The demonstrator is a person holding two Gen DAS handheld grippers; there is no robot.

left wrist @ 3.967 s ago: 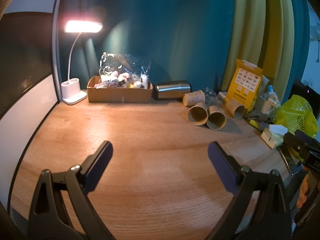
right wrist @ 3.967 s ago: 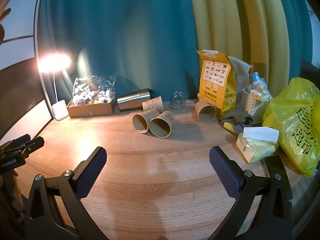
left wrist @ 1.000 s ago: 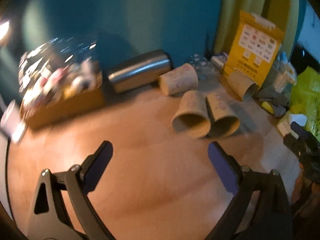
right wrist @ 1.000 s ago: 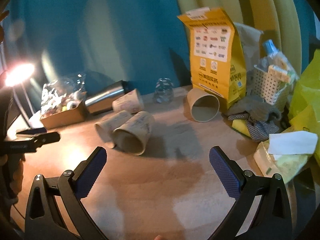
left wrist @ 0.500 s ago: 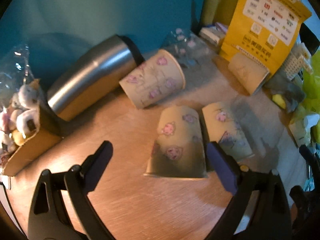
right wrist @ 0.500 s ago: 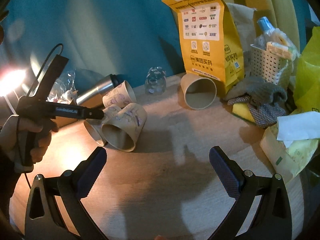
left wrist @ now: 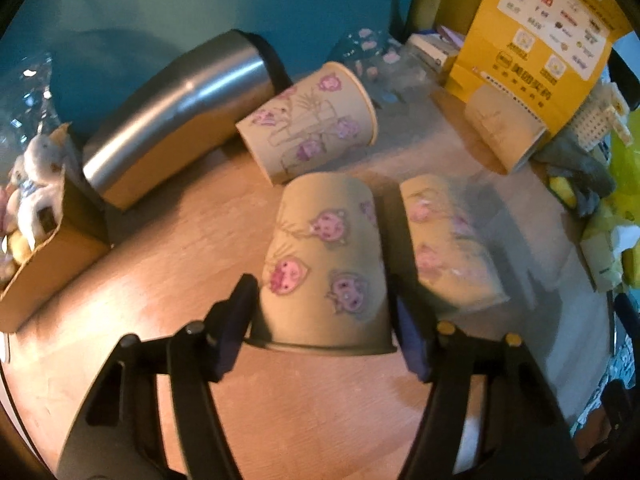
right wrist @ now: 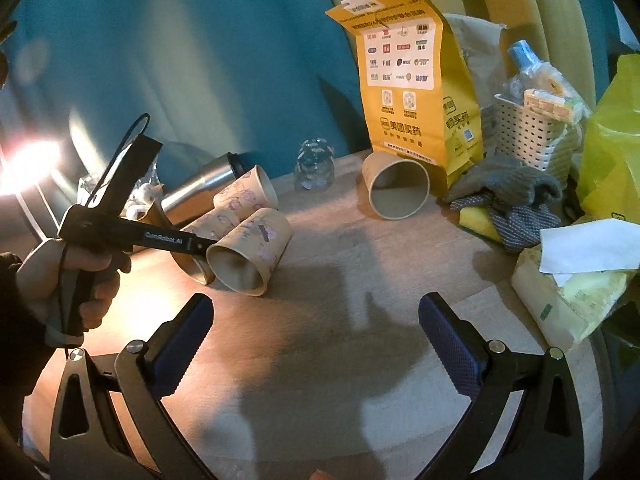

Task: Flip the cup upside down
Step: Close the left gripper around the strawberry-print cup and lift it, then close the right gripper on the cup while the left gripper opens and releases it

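Observation:
Several paper cups with pink pig prints lie on their sides on the wooden table. My left gripper (left wrist: 324, 320) is shut on one paper cup (left wrist: 324, 264) near its rim, with the cup's base pointing away. A second cup (left wrist: 448, 248) lies right beside it, a third cup (left wrist: 308, 124) behind. In the right wrist view the left gripper (right wrist: 200, 246) reaches the held cup (right wrist: 200, 270), which is mostly hidden behind the second cup (right wrist: 250, 250). My right gripper (right wrist: 316, 328) is open and empty above the table's middle. A plain cup (right wrist: 396, 188) lies by the yellow bag.
A steel flask (left wrist: 180, 112) lies at the back left next to a cardboard box (left wrist: 44, 264) of small toys. A yellow paper bag (right wrist: 412, 80), a white basket (right wrist: 528, 136), grey cloths (right wrist: 508, 196), a tissue pack (right wrist: 572, 280) and a yellow plastic bag (right wrist: 612, 136) crowd the right side.
My left gripper moved forward to the cups and closed on the nearest one. My right gripper drifted slightly closer and stayed open.

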